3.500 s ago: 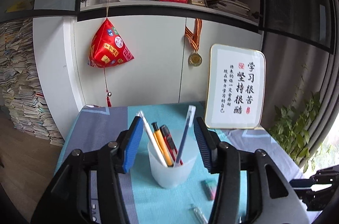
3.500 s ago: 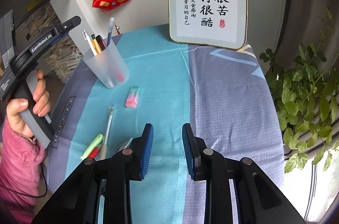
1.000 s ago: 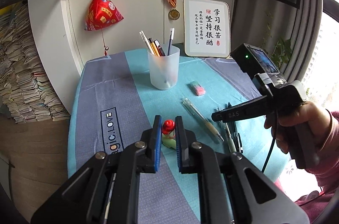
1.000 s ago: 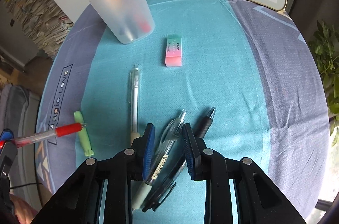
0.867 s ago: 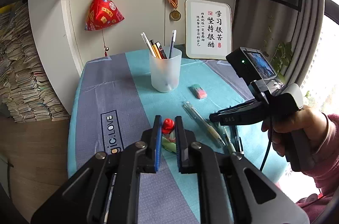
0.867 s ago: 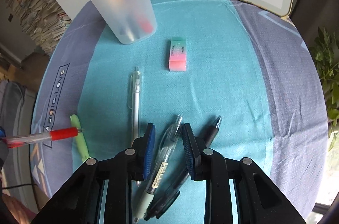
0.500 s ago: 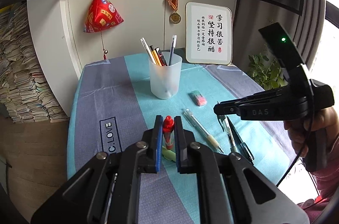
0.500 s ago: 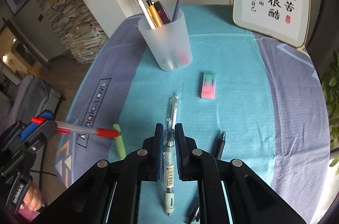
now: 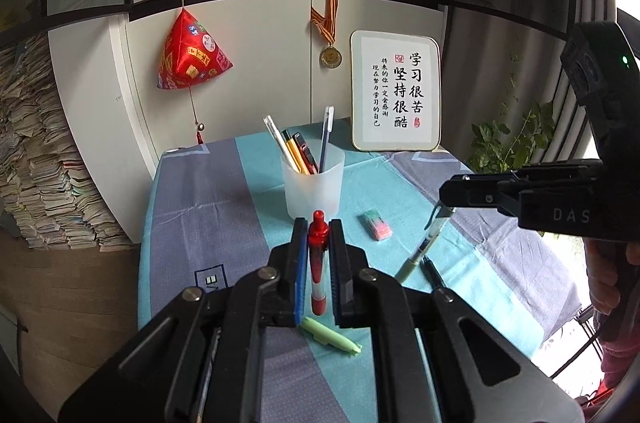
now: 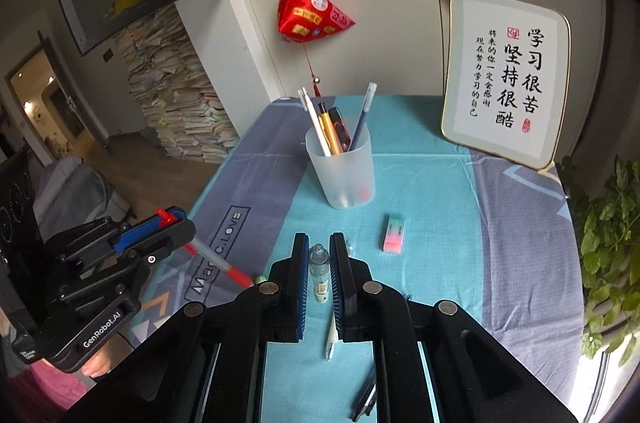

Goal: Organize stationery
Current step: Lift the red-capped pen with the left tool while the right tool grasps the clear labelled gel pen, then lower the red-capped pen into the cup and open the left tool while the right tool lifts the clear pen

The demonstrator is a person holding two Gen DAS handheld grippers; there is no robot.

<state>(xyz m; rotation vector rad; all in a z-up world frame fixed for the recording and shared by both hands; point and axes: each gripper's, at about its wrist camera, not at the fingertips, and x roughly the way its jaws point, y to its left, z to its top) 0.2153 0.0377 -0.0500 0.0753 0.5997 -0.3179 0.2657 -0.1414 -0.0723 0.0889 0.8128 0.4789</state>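
The red-capped pen sits low in the frame's centre, clamped between the left gripper fingers above the table. The right gripper is closed on a clear gel pen. Higher up stands the frosted pen cup, an eraser to its lower right, a green pen cap on the tablecloth below.

Your left gripper sits raised above the tabletop, its jaws drawn in close and clamped on a red pen that stands nearly upright between the blue pads. Your right gripper is also lifted, jaws narrowed and pinching a clear pen by its upper barrel. Both point toward the far end of the tabletop. Your right hand wraps the handle at the frame's edge
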